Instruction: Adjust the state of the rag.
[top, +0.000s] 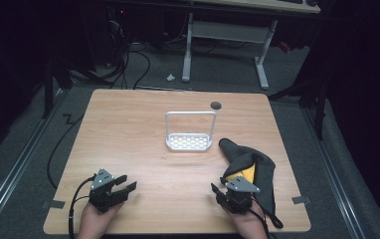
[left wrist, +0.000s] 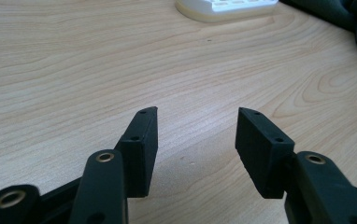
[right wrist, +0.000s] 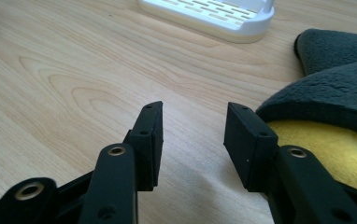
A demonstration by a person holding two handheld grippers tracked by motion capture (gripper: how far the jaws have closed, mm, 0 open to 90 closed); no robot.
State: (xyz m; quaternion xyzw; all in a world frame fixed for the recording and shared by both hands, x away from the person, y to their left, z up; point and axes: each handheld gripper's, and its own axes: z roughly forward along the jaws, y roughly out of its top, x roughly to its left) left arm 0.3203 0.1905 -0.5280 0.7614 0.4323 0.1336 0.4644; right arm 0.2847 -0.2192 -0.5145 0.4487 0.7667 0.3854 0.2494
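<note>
A white rack [top: 189,134] with a slotted base and an upright hoop stands mid-table; its base shows at the top of the left gripper view [left wrist: 228,8] and the right gripper view [right wrist: 214,16]. A dark grey cloth with a yellow lining [top: 250,167] lies at the right, close beside my right gripper [right wrist: 194,108]. My left gripper [top: 127,182] rests near the front left edge, open, with bare wood between its fingers [left wrist: 197,111]. My right gripper [top: 217,189] sits near the front right, open, with nothing between its fingers [right wrist: 249,135]; the cloth [right wrist: 335,98] lies just to its right.
The wooden table [top: 128,129] has a round dark cable hole [top: 216,105] at its far edge. A white desk frame [top: 228,35] and cables stand on the floor behind. A person's hands hold both grippers at the near edge.
</note>
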